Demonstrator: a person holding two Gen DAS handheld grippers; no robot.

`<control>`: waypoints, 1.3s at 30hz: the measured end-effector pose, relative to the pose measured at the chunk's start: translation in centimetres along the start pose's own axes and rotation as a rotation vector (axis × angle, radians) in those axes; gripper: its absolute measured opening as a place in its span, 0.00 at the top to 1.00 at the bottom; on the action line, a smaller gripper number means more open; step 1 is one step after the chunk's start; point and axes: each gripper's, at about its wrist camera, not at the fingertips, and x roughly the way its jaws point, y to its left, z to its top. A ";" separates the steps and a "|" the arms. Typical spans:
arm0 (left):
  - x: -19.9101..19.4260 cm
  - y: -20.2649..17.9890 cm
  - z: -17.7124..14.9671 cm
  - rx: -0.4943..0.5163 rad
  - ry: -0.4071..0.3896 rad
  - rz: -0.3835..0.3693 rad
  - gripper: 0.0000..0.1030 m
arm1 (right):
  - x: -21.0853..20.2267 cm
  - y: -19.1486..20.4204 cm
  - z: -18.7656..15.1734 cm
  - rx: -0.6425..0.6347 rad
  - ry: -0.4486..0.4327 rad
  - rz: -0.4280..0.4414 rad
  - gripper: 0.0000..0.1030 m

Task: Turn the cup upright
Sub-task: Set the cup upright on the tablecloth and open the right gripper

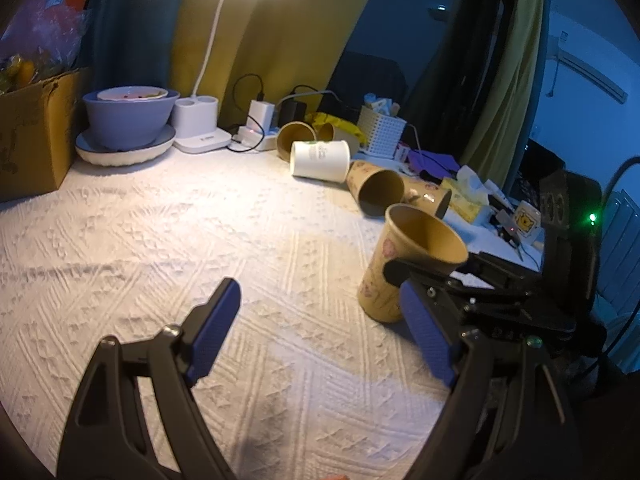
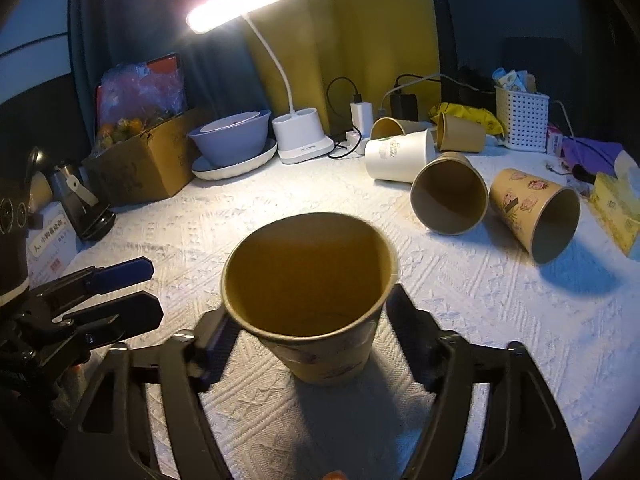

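A brown paper cup [image 2: 320, 356] with pink prints stands upright on the white cloth, mouth up, between the fingers of my right gripper [image 2: 308, 332]. The jaws sit at both sides of the cup; I cannot tell whether they press it. The same cup shows in the left wrist view [image 1: 384, 276] with the right gripper's black fingers [image 1: 420, 270] around it. My left gripper [image 1: 320, 312] is open and empty, just left of that cup. It also shows in the right wrist view [image 2: 120, 292]. Several cups lie on their sides behind: a white one [image 2: 400, 156] and brown ones [image 2: 450, 196] [image 2: 532, 212].
A desk lamp [image 2: 302, 136], a blue bowl on a plate [image 2: 232, 144], a cardboard box [image 2: 140, 164], chargers and cables [image 2: 362, 116], a white basket [image 2: 520, 120] and a tissue pack [image 2: 616, 208] line the back and sides of the table.
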 end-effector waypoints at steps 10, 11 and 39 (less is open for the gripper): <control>-0.9 -0.4 0.1 0.033 -0.019 0.029 0.19 | -1.1 0.3 -0.1 -0.023 -0.005 -0.021 0.22; -1.0 -0.5 0.1 0.043 -0.018 0.035 0.19 | -1.3 0.4 0.0 -0.024 -0.006 -0.021 0.22; -10.2 -6.2 2.8 0.189 -0.244 0.041 0.07 | -13.5 3.2 2.1 -0.083 -0.188 -0.117 0.20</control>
